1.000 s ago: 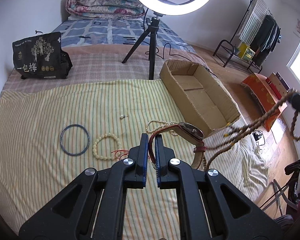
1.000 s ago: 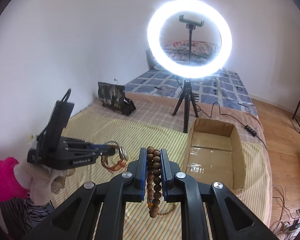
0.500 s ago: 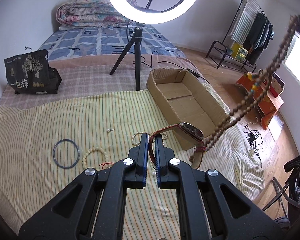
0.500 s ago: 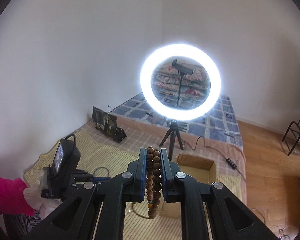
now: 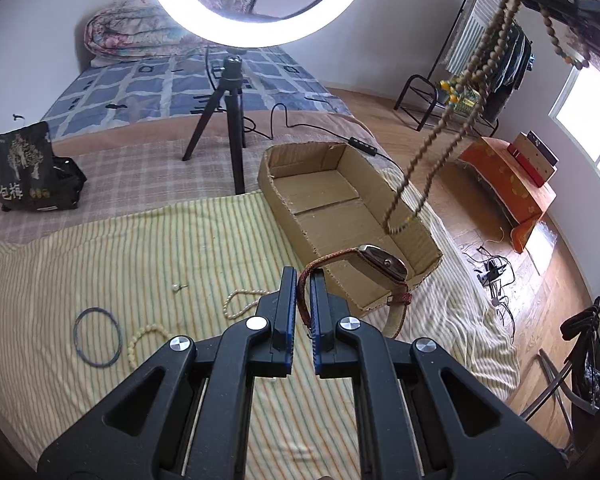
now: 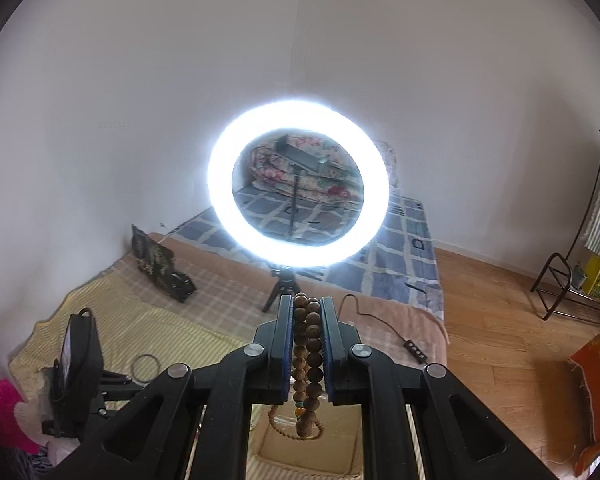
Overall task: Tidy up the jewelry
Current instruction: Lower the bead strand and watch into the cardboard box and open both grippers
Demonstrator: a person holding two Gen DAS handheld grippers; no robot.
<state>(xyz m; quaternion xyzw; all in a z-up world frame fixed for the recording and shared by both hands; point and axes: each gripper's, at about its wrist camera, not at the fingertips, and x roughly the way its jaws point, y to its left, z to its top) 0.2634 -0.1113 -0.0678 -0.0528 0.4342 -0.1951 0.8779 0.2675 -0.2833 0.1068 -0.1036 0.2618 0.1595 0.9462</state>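
Note:
My left gripper (image 5: 304, 280) is shut on the red strap of a wristwatch (image 5: 380, 258), held above the striped cloth just left of the open cardboard box (image 5: 340, 196). My right gripper (image 6: 307, 312) is shut on a long string of brown wooden beads (image 6: 308, 352), raised high. In the left wrist view the beads (image 5: 452, 112) hang down from the upper right, their lower loop over the box. On the cloth lie a dark bangle (image 5: 97, 337), a cream bead bracelet (image 5: 148, 340), a pearl strand (image 5: 242, 302) and a small earring (image 5: 177, 287).
A ring light on a tripod (image 5: 228, 120) stands behind the cloth. A black bag (image 5: 24, 172) sits at the far left. A folded quilt (image 5: 140, 36) lies at the bed's far end. A clothes rack (image 5: 480, 60) and orange boxes (image 5: 512, 188) stand on the floor to the right.
My right gripper has risen higher with the beads, whose loop now hangs over the box. My left gripper has moved up and toward the box with the watch.

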